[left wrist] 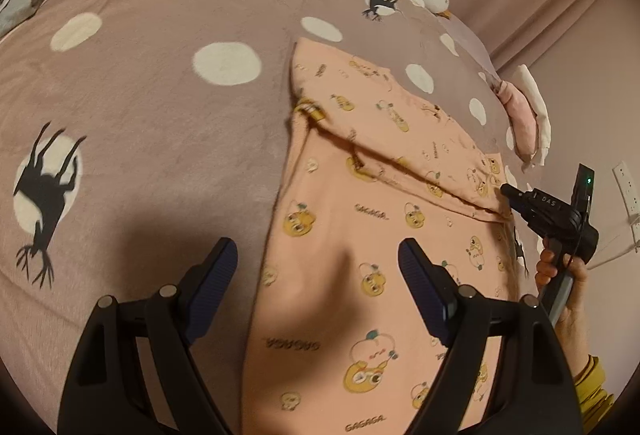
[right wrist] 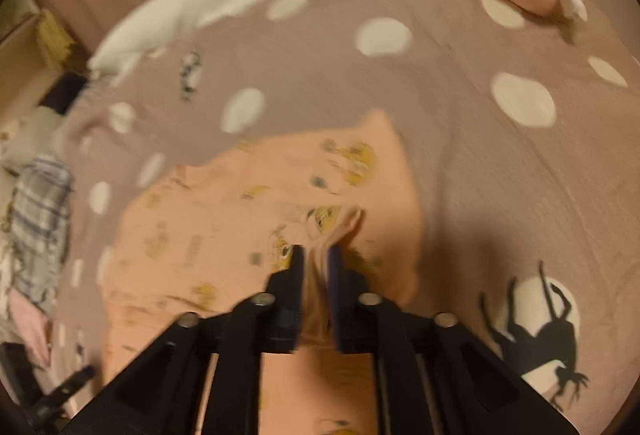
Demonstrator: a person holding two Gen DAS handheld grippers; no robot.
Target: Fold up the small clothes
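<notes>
Pink shirt (left wrist: 360, 235) with little yellow pictures lies on our dotted blanket (left wrist: 160, 95). Our right claw (right wrist: 316, 259) is pinching a fold of it. Our left claw (left wrist: 318, 259) hangs spread wide above. We should pull slowly and keep edges lined up.

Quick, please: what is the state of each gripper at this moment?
Left gripper: open, holding nothing, above the peach printed garment.
Right gripper: closed, pinching a fold of the same garment.
</notes>
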